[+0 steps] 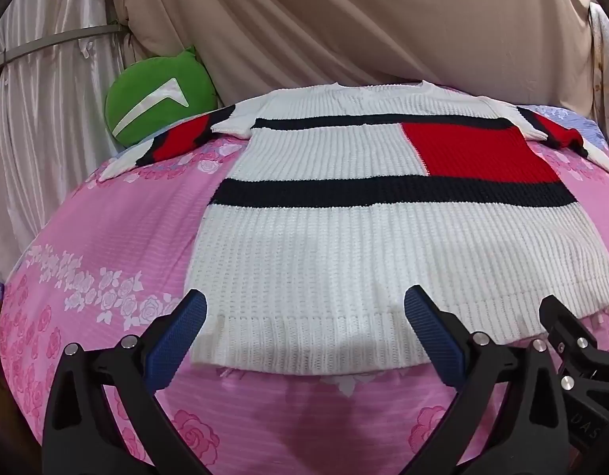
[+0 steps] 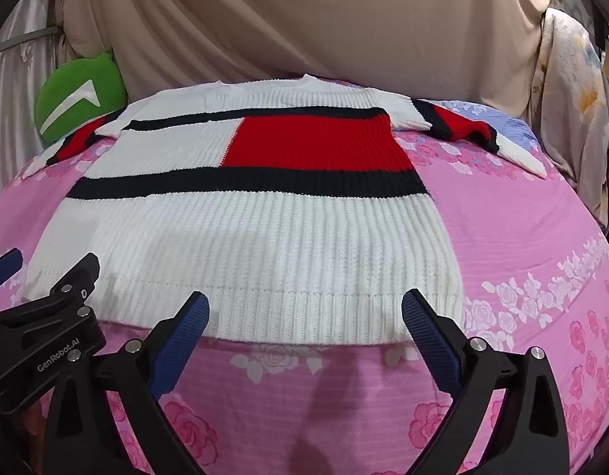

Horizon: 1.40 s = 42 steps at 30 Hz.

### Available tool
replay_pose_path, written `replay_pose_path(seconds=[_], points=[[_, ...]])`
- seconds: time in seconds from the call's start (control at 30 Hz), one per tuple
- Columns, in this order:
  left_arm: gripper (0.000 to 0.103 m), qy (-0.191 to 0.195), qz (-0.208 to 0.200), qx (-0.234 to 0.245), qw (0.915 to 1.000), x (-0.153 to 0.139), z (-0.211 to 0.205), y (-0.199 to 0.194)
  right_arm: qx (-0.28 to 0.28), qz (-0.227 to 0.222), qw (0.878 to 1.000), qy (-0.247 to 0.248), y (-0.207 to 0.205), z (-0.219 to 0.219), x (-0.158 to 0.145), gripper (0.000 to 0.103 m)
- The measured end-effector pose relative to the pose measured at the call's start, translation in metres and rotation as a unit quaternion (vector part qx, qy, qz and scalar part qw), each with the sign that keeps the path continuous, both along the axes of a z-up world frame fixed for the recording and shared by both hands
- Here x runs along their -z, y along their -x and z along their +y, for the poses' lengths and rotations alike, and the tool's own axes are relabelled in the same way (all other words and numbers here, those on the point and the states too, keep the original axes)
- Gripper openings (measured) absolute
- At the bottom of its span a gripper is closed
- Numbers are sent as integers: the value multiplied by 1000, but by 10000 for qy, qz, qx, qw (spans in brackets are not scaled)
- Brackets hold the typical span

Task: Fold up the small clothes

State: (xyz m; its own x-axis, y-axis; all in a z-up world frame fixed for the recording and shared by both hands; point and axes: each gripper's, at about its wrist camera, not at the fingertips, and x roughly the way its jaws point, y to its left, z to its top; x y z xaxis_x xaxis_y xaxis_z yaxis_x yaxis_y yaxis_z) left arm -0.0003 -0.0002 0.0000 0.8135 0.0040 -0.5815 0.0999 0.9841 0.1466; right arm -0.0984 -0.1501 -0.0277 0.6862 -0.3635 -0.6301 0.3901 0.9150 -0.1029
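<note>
Both grippers, left gripper (image 1: 304, 330) and right gripper (image 2: 305, 330), hover with jaws apart at the ribbed hem of the sweater (image 1: 340, 245), spread flat on the pink bed (image 1: 106, 245). Chunky knit: soft, floppy, probably weighty; pinch hem corners.

1. We see a bed (image 1: 118, 237) covered in a pink sheet printed with white and darker pink roses.
2. On it a knitted sweater (image 1: 344, 261) lies flat: white, with two dark bands and a red block. Its ribbed hem is toward the near edge, its neck toward the far edge.
3. Both sleeves spread out toward the far corners.
4. A green cushion (image 1: 158, 95) sits at the far left corner, just beyond the left sleeve.
</note>
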Motion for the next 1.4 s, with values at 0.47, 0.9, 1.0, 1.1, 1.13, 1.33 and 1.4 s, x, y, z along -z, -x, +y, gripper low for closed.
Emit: replay_pose_path(seconds=[0.47,0.9,1.0,1.1,1.13,1.33,1.4], points=[[98,-73,-70,-19,9999,3,-2,9,54,-114,9999,33,8,3,-4,97],[98,-78,-65,25,9999,-2,-3,5,61,-110,9999,39,7,2,-3,97],[98,-79,-65,30,9999,-2,-3,6,58,-112,9999,40,7,2,-3,97],[98,-85,-64,33,9999,-2,-4,6,58,-112,9999,42,7,2,-3,97],[98,-86,-64,30,9999,-2,-4,6,55,-112,9999,41,7,2,-3,97],[98,-89,-63,32,9999,-2,-4,6,58,-113,9999,37,6,3,-3,97],[98,-91,-57,33,9999,-1,-4,6,57,-109,9999,39,6,3,-3,97]])
